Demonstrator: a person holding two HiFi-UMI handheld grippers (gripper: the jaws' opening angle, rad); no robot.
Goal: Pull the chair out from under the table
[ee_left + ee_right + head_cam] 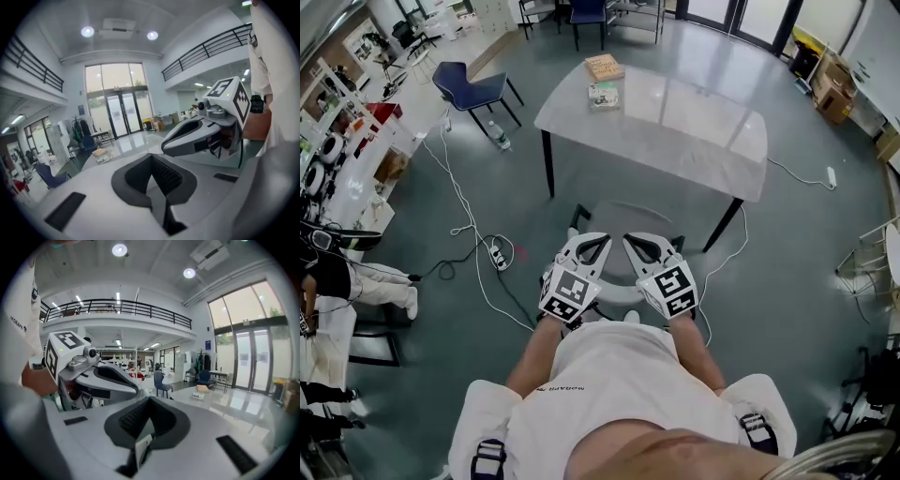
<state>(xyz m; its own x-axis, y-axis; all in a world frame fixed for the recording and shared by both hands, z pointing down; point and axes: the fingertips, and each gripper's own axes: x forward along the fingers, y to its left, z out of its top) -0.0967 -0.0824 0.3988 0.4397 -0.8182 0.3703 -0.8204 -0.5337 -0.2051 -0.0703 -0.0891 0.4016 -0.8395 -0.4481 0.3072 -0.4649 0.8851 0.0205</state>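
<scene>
My left gripper (pixel 598 242) and right gripper (pixel 634 242) are closed, empty, over the grey chair (pixel 623 217); its seat faces the glossy white counter (pixel 675 141), backrest toward me.

The table (pixel 694 131) top is glossy and smooth; the chair (pixel 623 234) looks plastic.

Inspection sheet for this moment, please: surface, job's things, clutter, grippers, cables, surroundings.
Surface: glossy table, mostly bare.
Job's things: grey chair at the table's near edge, in front of the person.
Clutter: book and booklet at the table's far end.
Grippers: left gripper and right gripper both shut, empty, side by side above the chair.
Cables: white cable and power strip on the floor.
Surroundings: blue chair, bottle, cardboard boxes.
</scene>
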